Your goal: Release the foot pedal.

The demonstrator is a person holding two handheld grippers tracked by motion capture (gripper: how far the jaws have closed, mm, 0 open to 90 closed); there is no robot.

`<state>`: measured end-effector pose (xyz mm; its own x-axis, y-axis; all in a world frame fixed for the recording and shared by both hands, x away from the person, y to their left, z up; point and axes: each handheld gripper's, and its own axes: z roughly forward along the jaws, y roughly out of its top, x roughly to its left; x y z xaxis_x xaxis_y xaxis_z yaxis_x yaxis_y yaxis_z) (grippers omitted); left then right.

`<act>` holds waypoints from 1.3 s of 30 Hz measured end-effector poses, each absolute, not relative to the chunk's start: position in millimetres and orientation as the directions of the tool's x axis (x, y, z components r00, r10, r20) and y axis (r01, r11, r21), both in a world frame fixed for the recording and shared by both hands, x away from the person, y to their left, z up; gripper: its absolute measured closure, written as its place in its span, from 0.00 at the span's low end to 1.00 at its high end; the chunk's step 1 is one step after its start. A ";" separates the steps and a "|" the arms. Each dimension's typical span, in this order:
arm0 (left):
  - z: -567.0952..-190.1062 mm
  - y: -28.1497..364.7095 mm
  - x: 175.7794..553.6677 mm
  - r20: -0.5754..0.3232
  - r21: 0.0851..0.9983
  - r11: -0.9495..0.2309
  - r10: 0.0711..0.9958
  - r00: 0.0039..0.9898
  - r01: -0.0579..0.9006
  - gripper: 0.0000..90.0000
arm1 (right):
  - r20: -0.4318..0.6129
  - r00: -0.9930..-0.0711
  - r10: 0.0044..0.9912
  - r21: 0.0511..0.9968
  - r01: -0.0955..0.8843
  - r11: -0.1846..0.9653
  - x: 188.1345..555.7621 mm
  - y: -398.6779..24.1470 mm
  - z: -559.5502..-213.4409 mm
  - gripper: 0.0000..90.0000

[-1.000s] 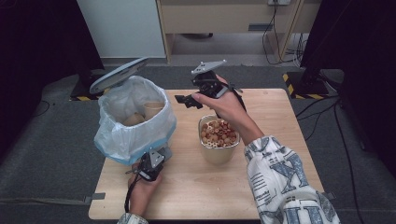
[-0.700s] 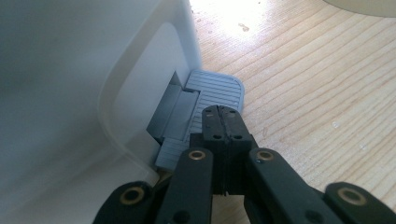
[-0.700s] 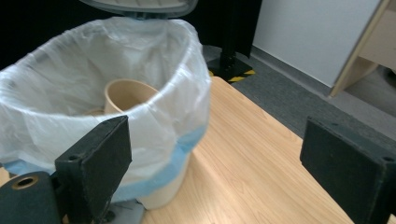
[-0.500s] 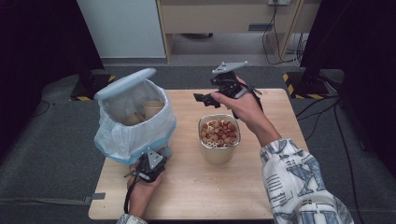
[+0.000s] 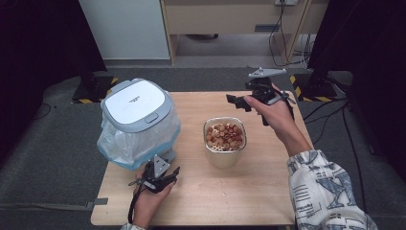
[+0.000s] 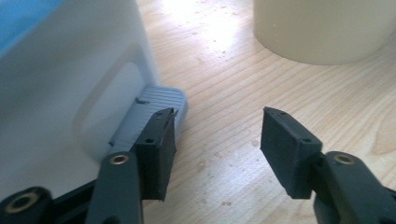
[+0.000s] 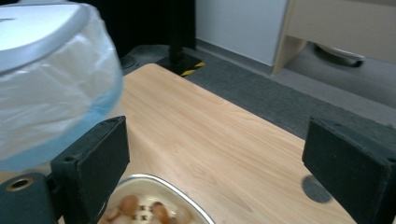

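Grey plastic is capping the small bin [image 5: 136, 122], whose lid [image 5: 134, 104] is lying flat over a white and blue bag liner [image 5: 119, 146]; the bin is standing just beyond the left tongs [image 5: 171, 173], toward the far left of the wooden counter [image 5: 201, 201]. In the left gripper view the bin's grey foot pedal [image 6: 156, 109] is sticking out from the base of the white wall, and the left-hand pad of the left tongs [image 6: 217, 140] is sitting right at its tip, while the other pad is standing apart over bare wood; the jaws have just been opening and are now standing wide, with nothing pressed between them. A hand [image 5: 151, 196] is holding these tongs low over the near edge of the counter. To the right of them, a metal bowl [image 5: 225, 155] filled with round brown and pale pieces is sitting near the middle of the counter, and its pale side is showing ahead of the jaws in the left gripper view. Farther right, the right tongs [image 5: 231, 99] are hovering beyond the bowl, held by a hand coming out of a patterned sleeve [image 5: 321, 191]. In the right gripper view the right tongs [image 7: 217, 163] are gaping wide and empty, with the bowl's rim [image 7: 159, 184] just below them and the bagged bin off to their left.
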<state>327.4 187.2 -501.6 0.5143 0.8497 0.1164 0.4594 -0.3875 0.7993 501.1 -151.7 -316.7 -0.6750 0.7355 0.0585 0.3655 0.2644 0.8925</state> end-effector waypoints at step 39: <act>-508.5 179.0 330.6 0.088 0.775 -0.420 0.812 0.577 0.472 0.28 | 0.074 -0.384 0.920 0.866 0.483 0.132 464.1 -254.1 -412.1 0.09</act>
<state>330.6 179.0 -508.5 0.5774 0.8116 0.0884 0.4720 -0.4201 0.7751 464.1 -254.1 -412.1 -0.3838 0.9204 0.0738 0.4831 0.1321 0.8656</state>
